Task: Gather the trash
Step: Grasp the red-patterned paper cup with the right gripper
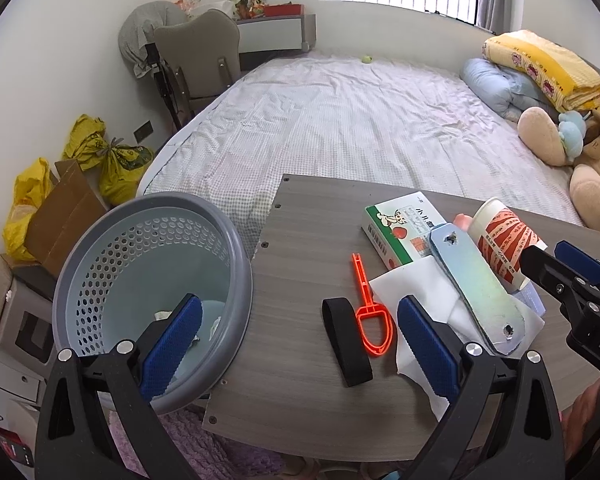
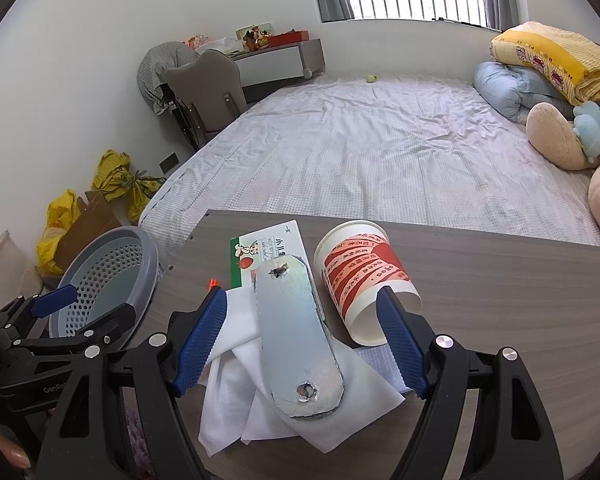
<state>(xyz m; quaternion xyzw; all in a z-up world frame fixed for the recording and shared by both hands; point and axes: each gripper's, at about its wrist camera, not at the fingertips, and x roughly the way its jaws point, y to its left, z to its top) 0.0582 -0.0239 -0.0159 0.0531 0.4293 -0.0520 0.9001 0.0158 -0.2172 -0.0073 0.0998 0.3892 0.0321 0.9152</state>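
A grey wooden board (image 1: pixel 300 240) lies on the bed and bears the trash. On it are a black strap (image 1: pixel 346 340), an orange plastic scoop (image 1: pixel 370 312), a white foam sheet (image 2: pixel 236 392), a silvery oblong strip (image 2: pixel 300 332), a green-and-white box (image 1: pixel 396 228) and a red-and-white paper cup (image 2: pixel 360 276) on its side. My right gripper (image 2: pixel 302 338) is open, with its fingers on either side of the strip and apart from it; its right fingertip (image 2: pixel 392 312) stands in front of the cup. My left gripper (image 1: pixel 300 344) is open and empty, between the basket and the foam sheet.
A grey perforated basket (image 1: pixel 140 264) with some crumpled paper in it leans at the board's left edge. The bed (image 1: pixel 360 120) stretches behind, with folded quilts (image 1: pixel 540 64) and a teddy bear (image 1: pixel 592 184) at right. Yellow bags (image 1: pixel 112 160) and a cardboard box (image 1: pixel 64 216) stand on the floor at left.
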